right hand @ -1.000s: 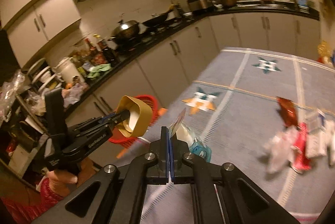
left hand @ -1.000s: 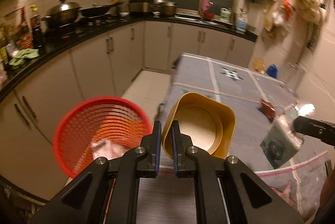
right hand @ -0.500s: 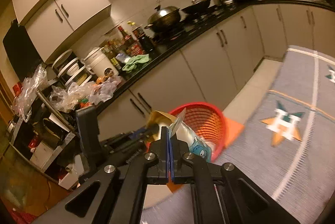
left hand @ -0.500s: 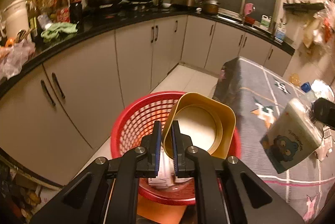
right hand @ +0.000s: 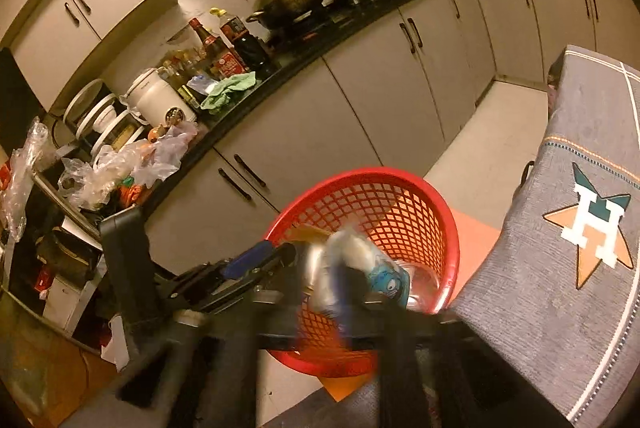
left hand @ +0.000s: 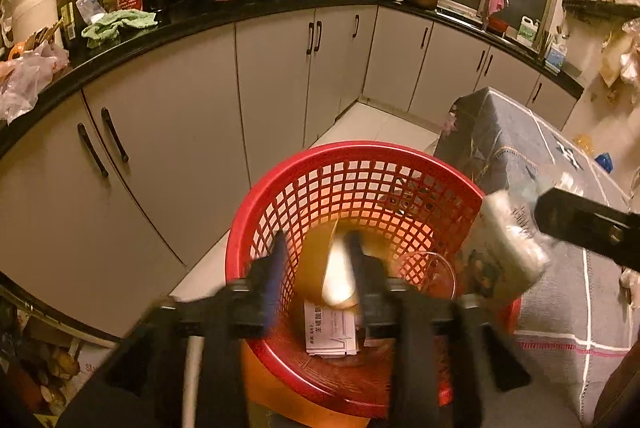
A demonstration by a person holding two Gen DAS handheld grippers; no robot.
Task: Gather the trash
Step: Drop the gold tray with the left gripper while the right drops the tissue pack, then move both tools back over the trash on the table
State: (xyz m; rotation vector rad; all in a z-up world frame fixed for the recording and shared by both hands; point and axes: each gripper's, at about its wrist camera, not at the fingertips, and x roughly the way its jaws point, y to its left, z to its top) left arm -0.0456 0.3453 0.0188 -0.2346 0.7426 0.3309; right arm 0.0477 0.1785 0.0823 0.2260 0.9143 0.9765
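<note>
A red mesh basket (left hand: 360,172) stands on the floor beside the table; it also shows in the right wrist view (right hand: 384,204). My left gripper (left hand: 316,268) is open over the basket, and the yellow tub (left hand: 332,276) is blurred between its spread fingers, falling into the basket. A paper box (left hand: 330,328) and a clear cup (left hand: 428,276) lie inside. My right gripper (right hand: 344,292) is blurred over the basket rim, and the silver snack bag (right hand: 372,268) with a blue cartoon sits at its tips; the bag also shows in the left wrist view (left hand: 504,248).
Grey kitchen cabinets (left hand: 192,132) with a black counter (left hand: 200,20) run behind the basket, holding bottles, a wok and a green cloth. The table with a grey cloth (right hand: 580,228) stands right of the basket. Clutter fills shelves at the left (right hand: 80,168).
My left gripper has opened and let go of the yellow tub, which drops into the basket. Both grippers moved closer over the basket; the right one now blurs as it moves.
</note>
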